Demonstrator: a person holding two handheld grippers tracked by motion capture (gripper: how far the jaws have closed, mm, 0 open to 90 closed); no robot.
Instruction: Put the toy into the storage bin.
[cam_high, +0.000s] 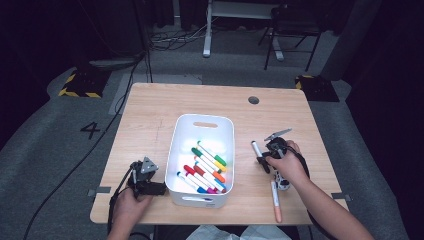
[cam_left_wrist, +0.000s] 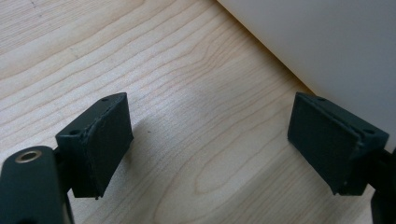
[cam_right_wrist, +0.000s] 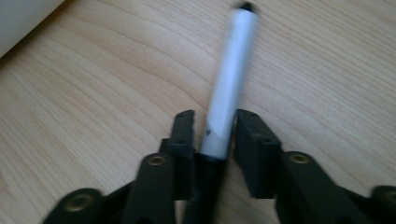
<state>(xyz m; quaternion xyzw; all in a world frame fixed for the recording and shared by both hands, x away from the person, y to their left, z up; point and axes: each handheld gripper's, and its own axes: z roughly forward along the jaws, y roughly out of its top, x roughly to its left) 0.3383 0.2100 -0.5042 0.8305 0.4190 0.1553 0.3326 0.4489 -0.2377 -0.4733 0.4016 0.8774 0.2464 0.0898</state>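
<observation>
A white marker with a black cap (cam_right_wrist: 231, 70) lies on the wooden table (cam_high: 150, 115), to the right of the basket. My right gripper (cam_right_wrist: 215, 130) is shut on the marker's near end, one jaw on each side. From above, that gripper (cam_high: 263, 161) and the marker (cam_high: 257, 149) sit between the basket and the table's right edge. The white basket (cam_high: 202, 120) holds several coloured markers (cam_high: 207, 167). My left gripper (cam_left_wrist: 210, 135) rests open on the table with bare wood between its jaws. It sits (cam_high: 159, 188) just left of the basket's near corner.
Another marker (cam_high: 276, 202), white with an orange end, lies near the front edge beside the right forearm. The basket wall (cam_left_wrist: 327, 46) stands close to the left gripper's right jaw. A round cable hole (cam_high: 253, 100) sits at the table's far side.
</observation>
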